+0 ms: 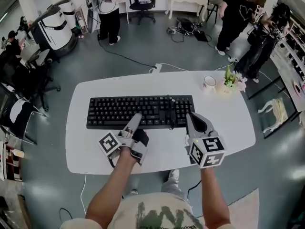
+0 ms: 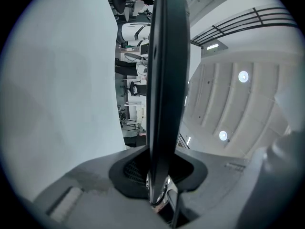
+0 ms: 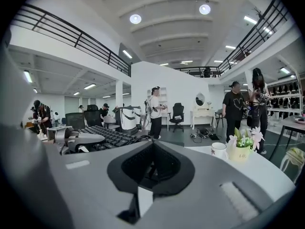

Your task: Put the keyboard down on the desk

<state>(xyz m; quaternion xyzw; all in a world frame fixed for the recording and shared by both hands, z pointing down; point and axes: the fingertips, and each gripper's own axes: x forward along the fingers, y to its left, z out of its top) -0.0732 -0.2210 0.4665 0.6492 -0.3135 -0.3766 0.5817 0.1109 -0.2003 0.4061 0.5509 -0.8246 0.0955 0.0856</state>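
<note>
- The white, round-cornered desk (image 1: 86,151) is taken as the landmark. A hard knock on its top would be caused by too early a release, since the task's thing is judged not yet to be lying flat on it.
- The black, full-size plastic keyboard (image 1: 138,111) is found over the middle of the desk, its long side parallel to the desk's near edge. A gap is seen beneath it in the left gripper view, so at least its near edge is judged to be raised. Because it is carried at one spot only, it could pivot there, and a corner could strike the desk first.
- The left gripper (image 1: 135,119) is clamped on the middle of the keyboard's near edge, its jaws held narrowly apart by the slab between them. Slipping could follow, as little of that edge is bitten.
- The right gripper (image 1: 189,116) is seen above the desk's near right part, jaws pressed together with nothing between them. Its tip is at the keyboard's near right corner, where keys could be pressed or the board nudged.
- The small, pale, round pot (image 1: 224,88) at the desk's far right holds white and pink flowers with green leaves (image 1: 232,78).
- The white cup with a dark rim band (image 1: 209,82) is placed just beside the pot, nearer the desk's middle. Its contents cannot be made out.
</note>
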